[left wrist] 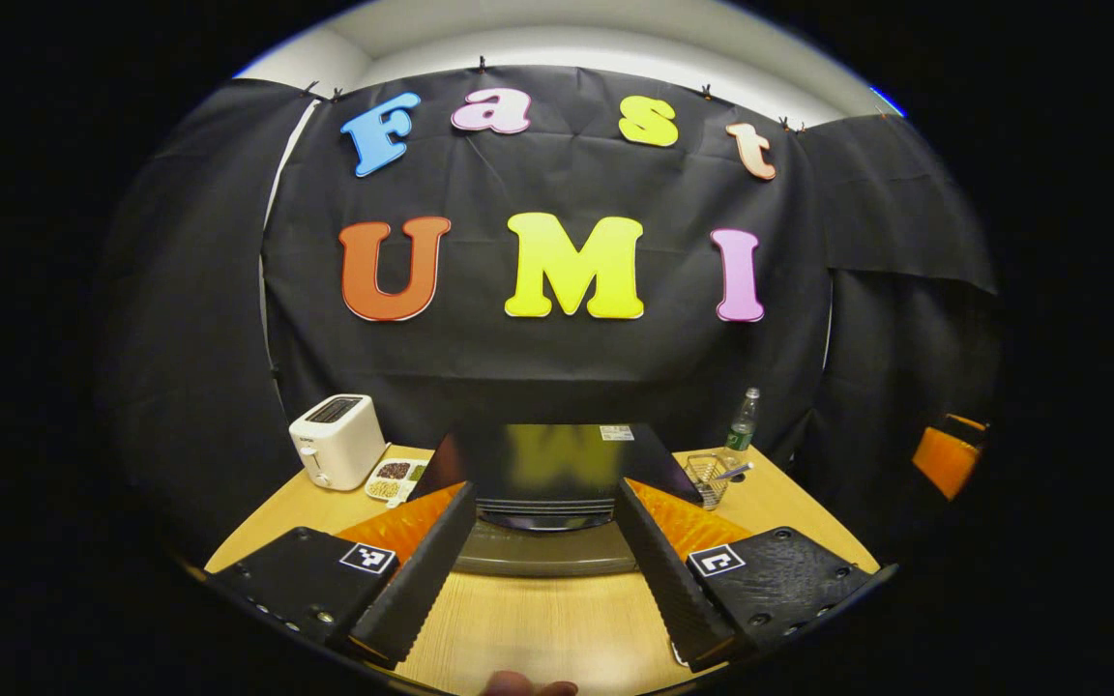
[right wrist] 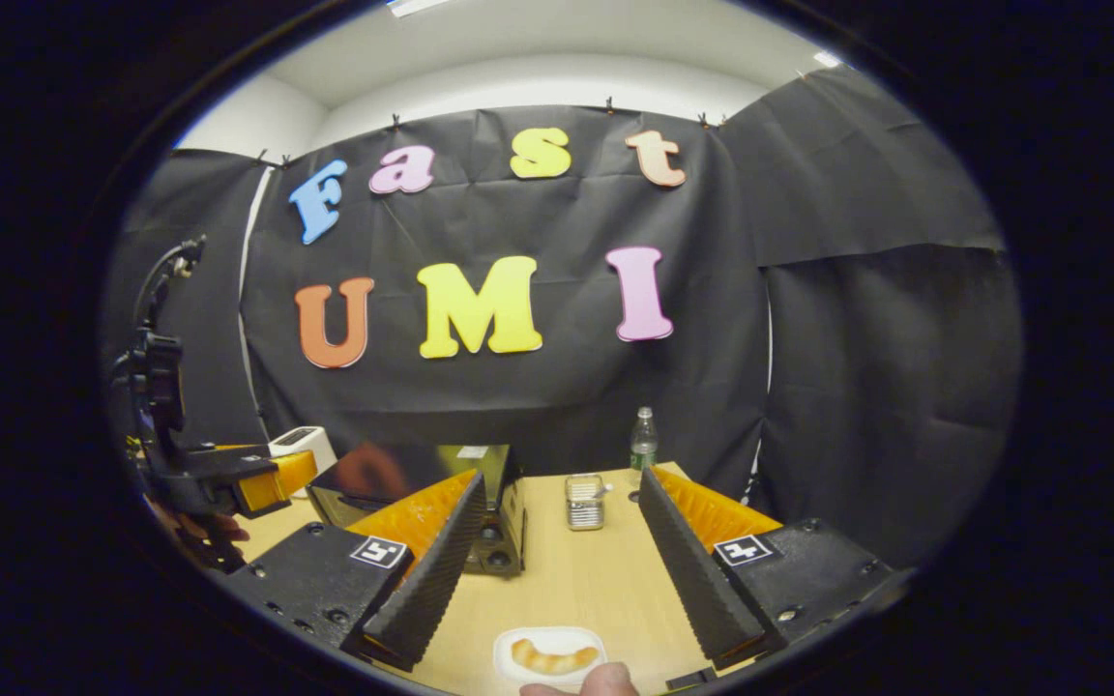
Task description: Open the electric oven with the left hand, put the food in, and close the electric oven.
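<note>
In the left gripper view, your left gripper (left wrist: 545, 570) hangs spread before the electric oven (left wrist: 545, 483), apparently unopened. In the right gripper view, your right gripper (right wrist: 557, 580) gapes, empty, above the food (right wrist: 551, 658) on its plate (right wrist: 509, 646); everything remains.

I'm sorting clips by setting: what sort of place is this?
Probably a staged kitchen-task booth, not a home: black cloth wall behind a wooden table holding an electric oven, a toaster and a plate of food.

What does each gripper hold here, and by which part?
Nothing: the left gripper stands open before the oven, and the right gripper open above the food.
</note>
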